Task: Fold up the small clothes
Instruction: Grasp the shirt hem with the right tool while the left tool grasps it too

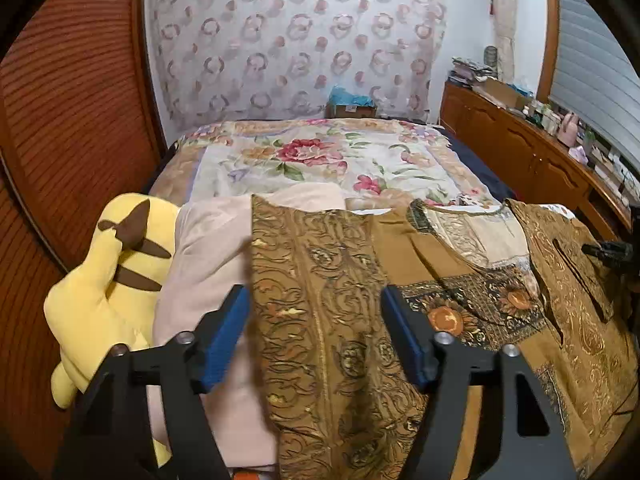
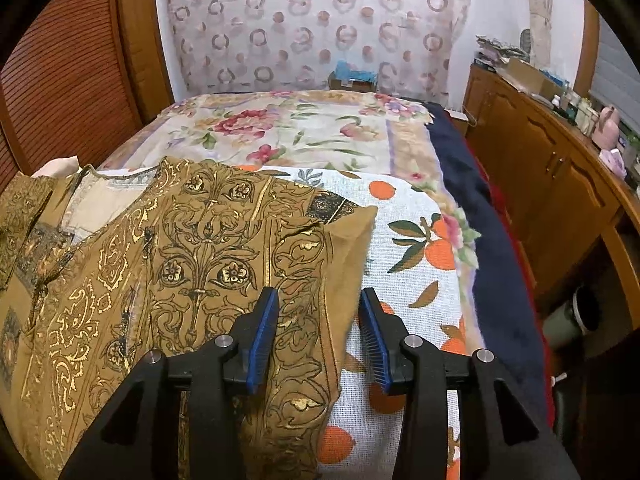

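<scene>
Both sleeves of the brown garment [image 1: 332,320] are being folded inward; the left gripper [image 1: 312,332] and right gripper [image 2: 318,336] straddle them, jaws open, pads clear of the cloth. Next, I judge, each must close on its sleeve

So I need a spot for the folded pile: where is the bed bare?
Free: the floral bedspread beyond the brown garment, and the orange-print sheet to its right. Crowded: the left edge, with the yellow plush and pink cloth.
</scene>
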`<state>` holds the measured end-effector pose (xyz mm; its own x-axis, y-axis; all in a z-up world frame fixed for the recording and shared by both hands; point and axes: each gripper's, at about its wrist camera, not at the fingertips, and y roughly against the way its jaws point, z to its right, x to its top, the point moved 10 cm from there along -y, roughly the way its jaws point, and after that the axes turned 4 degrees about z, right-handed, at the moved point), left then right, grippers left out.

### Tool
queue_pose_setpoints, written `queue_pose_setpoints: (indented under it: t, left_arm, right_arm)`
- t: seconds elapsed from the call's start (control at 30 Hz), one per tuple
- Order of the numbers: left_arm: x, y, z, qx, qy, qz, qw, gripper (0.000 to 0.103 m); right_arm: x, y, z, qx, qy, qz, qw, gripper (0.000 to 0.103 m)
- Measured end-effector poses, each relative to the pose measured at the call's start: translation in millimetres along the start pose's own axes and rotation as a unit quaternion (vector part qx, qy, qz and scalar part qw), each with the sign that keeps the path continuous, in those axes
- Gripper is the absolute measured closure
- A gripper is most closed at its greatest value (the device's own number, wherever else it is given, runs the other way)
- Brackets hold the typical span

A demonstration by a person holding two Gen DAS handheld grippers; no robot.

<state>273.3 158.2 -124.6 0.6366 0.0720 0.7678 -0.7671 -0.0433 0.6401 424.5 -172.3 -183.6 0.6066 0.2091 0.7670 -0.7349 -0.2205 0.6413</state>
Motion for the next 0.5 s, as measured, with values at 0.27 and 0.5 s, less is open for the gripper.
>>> queue_pose_setpoints:
  t: [0.27, 0.5]
  left_arm:
    - [5, -14, -17, 0.010, 0.018, -0.015, 0.9997, 0.055]
    - [9, -20, -23, -0.005, 0.025, -0.021, 0.9995, 0.079]
  right_arm:
    - [0, -1, 1, 0.002, -0.001, 0.001, 1.000, 0.060]
    - [0, -1, 1, 0.002, -0.001, 0.001, 1.000, 0.060]
